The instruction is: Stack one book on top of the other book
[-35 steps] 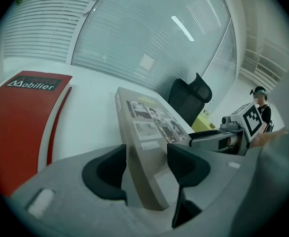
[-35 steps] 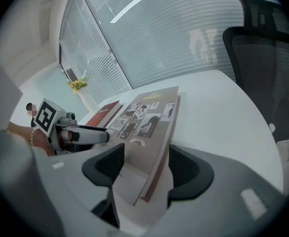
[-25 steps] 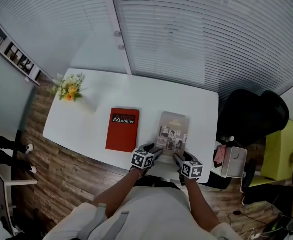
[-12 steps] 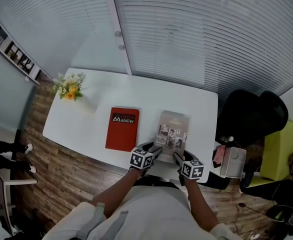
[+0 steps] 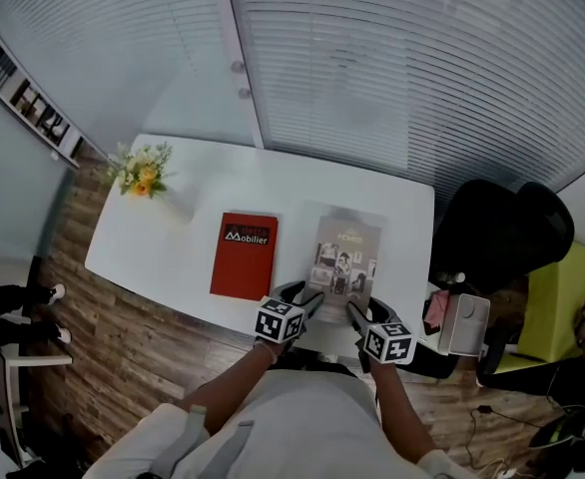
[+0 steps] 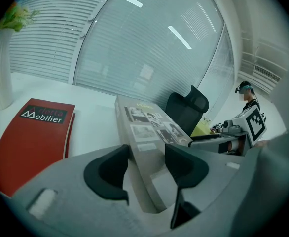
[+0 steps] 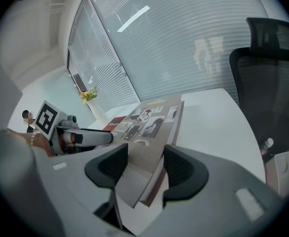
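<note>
A grey book with photos on its cover (image 5: 345, 257) hangs a little above the white table (image 5: 173, 257), tilted, near end raised. My left gripper (image 5: 307, 295) grips its near left corner and my right gripper (image 5: 355, 312) its near right corner. In the left gripper view the book (image 6: 144, 125) runs between the pads of the left gripper (image 6: 147, 157). In the right gripper view the book (image 7: 152, 120) sits between the pads of the right gripper (image 7: 145, 162), underside showing. A red book (image 5: 245, 255) lies flat to the left, apart from the grey one.
A vase of yellow flowers (image 5: 143, 178) stands at the table's far left corner. A black office chair (image 5: 502, 233) is off the table's right edge, with a white device (image 5: 464, 322) beside it. Blinds run behind the table.
Both grippers have risen together with the grey book between them. The book has come up off the table and looks larger in the head view. The red book has not moved.
</note>
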A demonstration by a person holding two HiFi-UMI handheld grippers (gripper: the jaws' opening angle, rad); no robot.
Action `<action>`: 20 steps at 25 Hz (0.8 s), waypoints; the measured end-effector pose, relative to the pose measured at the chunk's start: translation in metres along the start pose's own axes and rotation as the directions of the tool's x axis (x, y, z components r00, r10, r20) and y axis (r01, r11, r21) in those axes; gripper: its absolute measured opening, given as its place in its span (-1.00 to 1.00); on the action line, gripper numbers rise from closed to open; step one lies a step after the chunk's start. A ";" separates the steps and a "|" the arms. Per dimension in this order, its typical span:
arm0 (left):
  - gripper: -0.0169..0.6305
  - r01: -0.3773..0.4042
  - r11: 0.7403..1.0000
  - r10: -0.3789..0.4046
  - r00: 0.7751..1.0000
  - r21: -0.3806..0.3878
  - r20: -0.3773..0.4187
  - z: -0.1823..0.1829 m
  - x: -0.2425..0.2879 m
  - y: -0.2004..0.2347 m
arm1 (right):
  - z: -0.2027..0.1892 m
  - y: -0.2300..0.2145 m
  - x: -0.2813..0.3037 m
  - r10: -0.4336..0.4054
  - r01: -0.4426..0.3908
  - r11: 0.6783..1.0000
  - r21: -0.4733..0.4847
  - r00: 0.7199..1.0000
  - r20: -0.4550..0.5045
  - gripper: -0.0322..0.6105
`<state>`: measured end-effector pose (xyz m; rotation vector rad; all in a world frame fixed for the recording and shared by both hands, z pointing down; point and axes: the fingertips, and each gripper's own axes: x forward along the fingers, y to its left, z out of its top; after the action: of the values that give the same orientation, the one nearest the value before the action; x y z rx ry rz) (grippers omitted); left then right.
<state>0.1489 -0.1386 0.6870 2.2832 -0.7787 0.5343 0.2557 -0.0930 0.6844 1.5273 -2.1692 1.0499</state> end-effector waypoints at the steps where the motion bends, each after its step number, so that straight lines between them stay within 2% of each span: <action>1: -0.21 -0.003 1.000 0.003 1.000 0.001 0.007 0.003 -0.003 -0.002 | 0.003 0.002 -0.003 0.001 0.000 1.000 -0.006 1.000 0.005 -0.19; 20: -0.21 -0.075 0.997 0.076 0.994 -0.020 0.078 0.013 -0.016 -0.029 | 0.016 0.003 -0.030 0.046 -0.044 0.997 -0.058 0.998 0.030 -0.19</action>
<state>0.1583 -0.1240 0.6554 2.2779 -0.9077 0.4728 0.2679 -0.0830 0.6543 1.4859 -2.2452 0.9752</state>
